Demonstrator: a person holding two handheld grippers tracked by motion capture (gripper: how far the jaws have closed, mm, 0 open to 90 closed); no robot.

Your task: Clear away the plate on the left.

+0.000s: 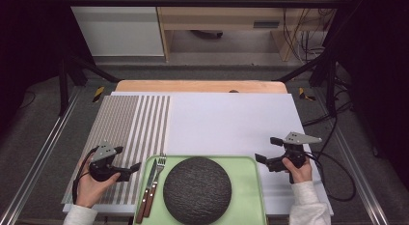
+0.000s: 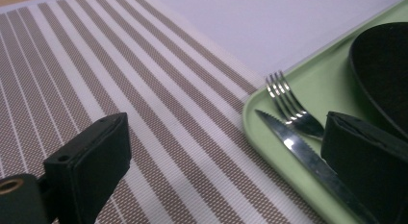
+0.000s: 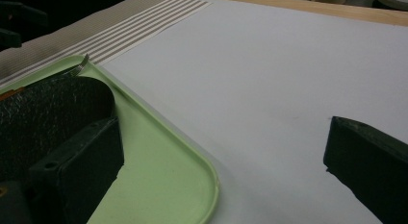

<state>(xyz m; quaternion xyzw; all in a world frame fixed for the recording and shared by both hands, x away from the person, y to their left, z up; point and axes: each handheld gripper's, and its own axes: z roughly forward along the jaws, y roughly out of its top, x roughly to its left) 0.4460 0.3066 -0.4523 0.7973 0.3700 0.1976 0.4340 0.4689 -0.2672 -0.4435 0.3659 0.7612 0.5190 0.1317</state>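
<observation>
A green tray (image 1: 252, 186) lies at the table's near edge. On it rests a round black textured plate (image 1: 197, 189), with a fork (image 1: 160, 163) and a knife (image 1: 150, 175) side by side to its left, both with wooden handles. My left gripper (image 1: 129, 157) is open just left of the tray, over the striped placemat (image 1: 130, 123). In the left gripper view its jaws (image 2: 226, 132) frame the fork (image 2: 288, 104) and knife (image 2: 298, 152), holding nothing. My right gripper (image 1: 265, 149) is open at the tray's far right corner, and its view shows it (image 3: 223, 132) empty above the tray (image 3: 159, 161).
A white mat (image 1: 226, 121) covers the middle and right of the table beyond the tray. The wooden table edge (image 1: 202, 86) runs along the back. Black frame bars and cables stand past the table on both sides.
</observation>
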